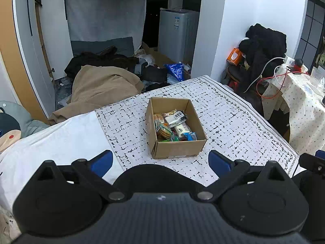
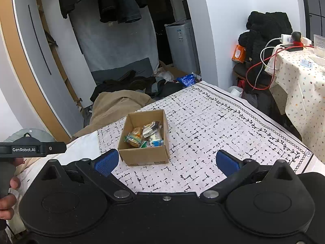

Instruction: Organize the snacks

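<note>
A brown cardboard box (image 1: 178,150) stands on the patterned tablecloth (image 1: 233,126), holding several wrapped snacks (image 1: 172,127). My left gripper (image 1: 160,161) hovers just in front of the box, open, with nothing between its blue pads (image 1: 101,162). In the right wrist view the same box (image 2: 146,154) sits left of centre with the snacks (image 2: 145,136) inside. My right gripper (image 2: 167,162) is open and empty, held back from the box, its left pad (image 2: 107,162) near the box's front left corner. The left gripper's black body (image 2: 32,149) shows at the left edge, held by a hand (image 2: 8,201).
A white cloth (image 1: 56,142) covers the table's left part. Behind lie a tan coat (image 1: 101,89) and dark clothes on the floor. At right, a side table with a dotted cloth (image 1: 304,105) carries cables and a power strip (image 2: 288,38); a chair heaped with black clothes (image 1: 262,46) stands beside it.
</note>
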A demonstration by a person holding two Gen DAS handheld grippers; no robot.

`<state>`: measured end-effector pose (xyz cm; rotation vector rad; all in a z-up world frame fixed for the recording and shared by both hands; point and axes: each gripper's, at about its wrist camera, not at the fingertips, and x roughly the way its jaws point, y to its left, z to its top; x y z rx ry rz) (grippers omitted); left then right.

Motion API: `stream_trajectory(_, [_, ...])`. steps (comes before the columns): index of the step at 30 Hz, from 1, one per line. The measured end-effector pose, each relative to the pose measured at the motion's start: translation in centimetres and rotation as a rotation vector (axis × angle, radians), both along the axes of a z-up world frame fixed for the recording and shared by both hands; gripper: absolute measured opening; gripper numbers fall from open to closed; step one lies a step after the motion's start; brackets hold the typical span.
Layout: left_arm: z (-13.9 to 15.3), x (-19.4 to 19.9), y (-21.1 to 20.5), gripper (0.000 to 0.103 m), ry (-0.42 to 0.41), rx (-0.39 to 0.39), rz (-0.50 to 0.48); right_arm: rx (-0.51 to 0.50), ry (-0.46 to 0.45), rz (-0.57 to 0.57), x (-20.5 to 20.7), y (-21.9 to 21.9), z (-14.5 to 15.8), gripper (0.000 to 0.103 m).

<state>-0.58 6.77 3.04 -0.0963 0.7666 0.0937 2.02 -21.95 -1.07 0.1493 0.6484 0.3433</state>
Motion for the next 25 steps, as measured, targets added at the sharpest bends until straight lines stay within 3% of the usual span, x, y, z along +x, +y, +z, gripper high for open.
stream_trajectory(25, [-0.02,-0.43,-0.8,0.1,-0.01,0.007,-0.014,0.007,0.008,-0.006,-0.07,-0.3,-0.49,0.103])
